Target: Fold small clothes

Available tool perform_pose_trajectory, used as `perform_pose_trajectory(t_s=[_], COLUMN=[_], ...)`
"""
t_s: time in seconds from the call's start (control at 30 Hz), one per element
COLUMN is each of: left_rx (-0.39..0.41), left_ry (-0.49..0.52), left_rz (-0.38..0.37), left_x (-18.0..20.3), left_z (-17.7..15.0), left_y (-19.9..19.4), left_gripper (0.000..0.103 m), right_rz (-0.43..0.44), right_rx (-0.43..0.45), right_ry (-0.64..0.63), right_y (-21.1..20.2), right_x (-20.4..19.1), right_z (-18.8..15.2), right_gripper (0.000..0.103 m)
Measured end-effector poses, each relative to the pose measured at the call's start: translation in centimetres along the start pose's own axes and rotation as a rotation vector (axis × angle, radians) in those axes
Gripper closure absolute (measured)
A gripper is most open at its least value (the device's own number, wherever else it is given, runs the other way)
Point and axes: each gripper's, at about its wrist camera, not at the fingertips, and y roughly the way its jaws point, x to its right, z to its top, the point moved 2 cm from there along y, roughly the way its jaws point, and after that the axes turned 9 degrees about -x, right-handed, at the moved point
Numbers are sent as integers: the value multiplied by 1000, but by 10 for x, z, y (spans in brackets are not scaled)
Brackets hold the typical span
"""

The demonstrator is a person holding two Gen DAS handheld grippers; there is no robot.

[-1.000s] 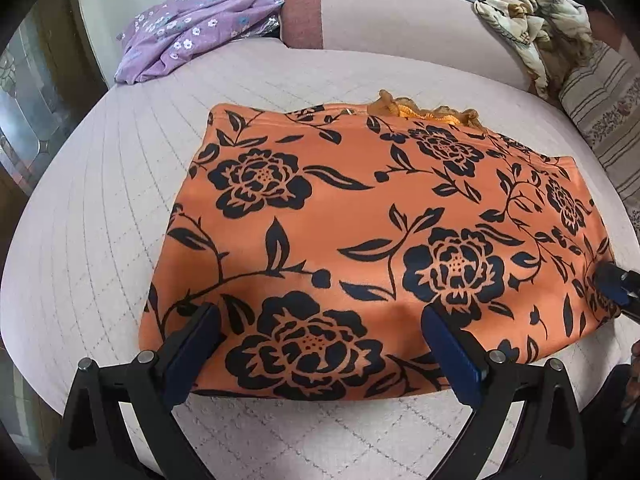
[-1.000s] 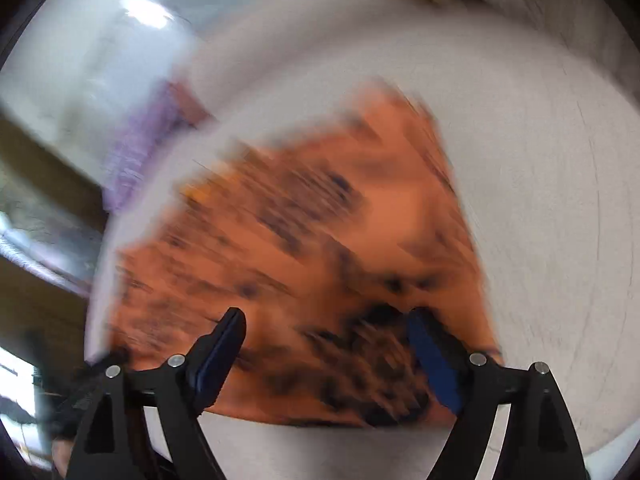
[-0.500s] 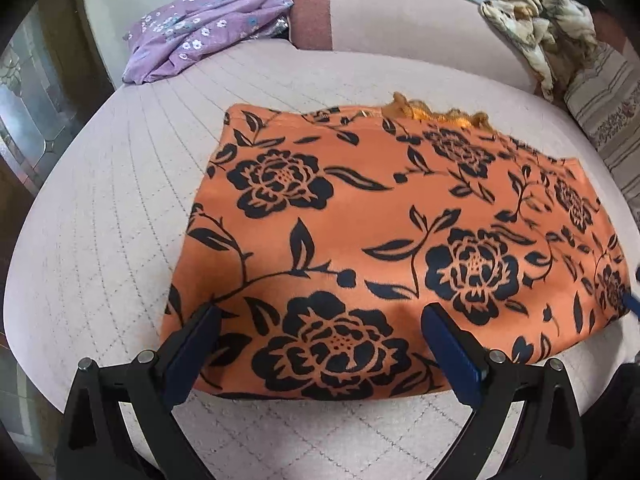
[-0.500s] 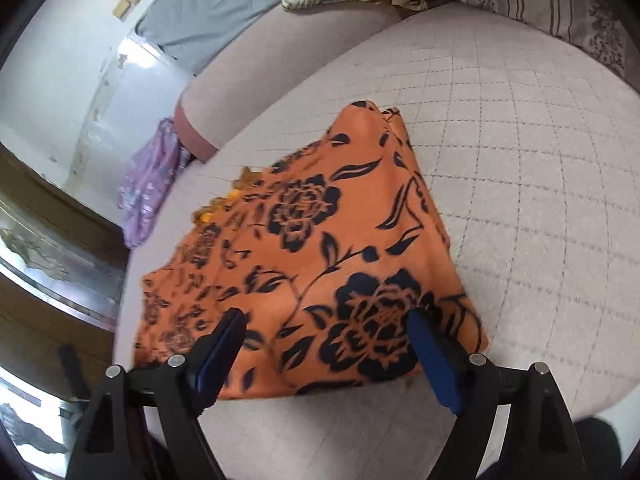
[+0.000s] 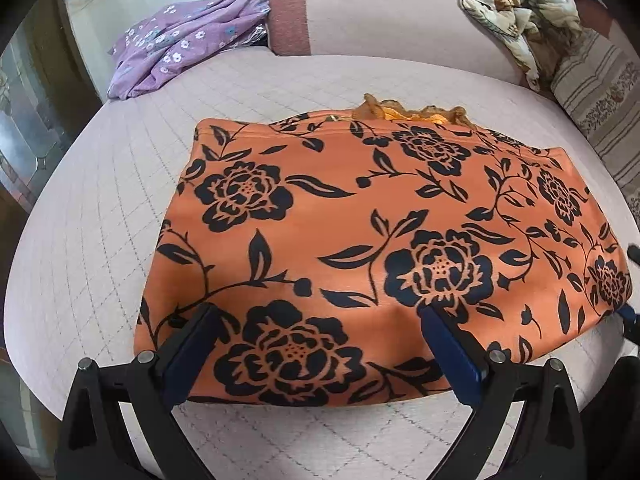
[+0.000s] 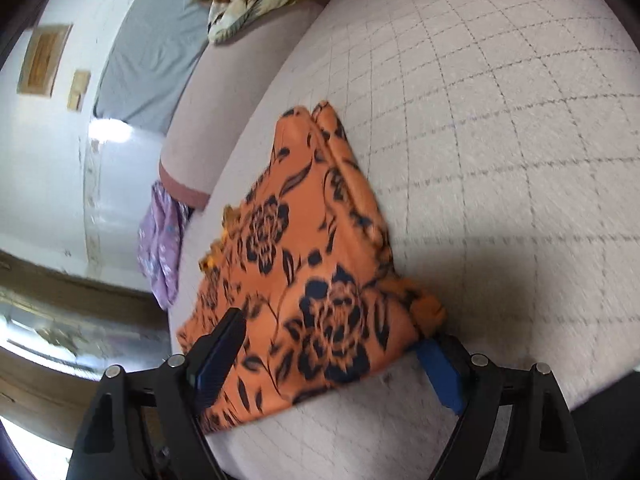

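You had an orange garment [image 5: 360, 216] printed with black peonies, leaves and vines on a pale pink quilted bed cover [image 5: 92, 216] with a grey grid, a lilac cloth [image 5: 188, 48] with small white flowers behind, and black hand-held grippers [image 5: 316, 344] with blue pads [image 5: 450, 356].

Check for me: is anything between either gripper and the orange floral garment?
Nothing visible. The left gripper stands open right at the near edge of the orange floral garment, and the right gripper is open at its corner. The purple garment and patterned cloth lie well away.
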Motion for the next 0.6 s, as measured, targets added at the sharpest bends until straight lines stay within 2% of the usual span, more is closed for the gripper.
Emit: perform_pose_trajectory(t_s=[0.23, 0.3, 0.33, 0.37, 0.4, 0.47, 0.57, 0.6], left_rx=[18, 21, 22, 20, 19, 37, 120, 116], left_ry=[21, 42, 55, 67, 75, 89, 83, 86], left_rz=[7, 11, 15, 14, 14, 11, -17, -20], left_x=[11, 19, 24, 29, 32, 38, 45, 48], left_z=[6, 8, 9, 11, 12, 15, 22, 24], left_y=[-3, -1, 1, 3, 4, 0, -13, -9], left_gripper=[3, 3, 3, 3, 3, 3, 3, 3], right_rz=[11, -23, -49, -73, -80, -110, -197, -236], right_rx=[27, 19, 7, -29, -57, -53, -30, -43], right_ry=[-8, -39, -51, -56, -60, -100, -184, -185], right_y=[-2, -1, 1, 7, 11, 9, -3, 0], right_x=[-3, -4, -4, -2, 1, -4, -19, -13], right_z=[6, 8, 10, 13, 14, 13, 7, 6], right_gripper=[20, 40, 68, 86, 88, 91, 91, 91])
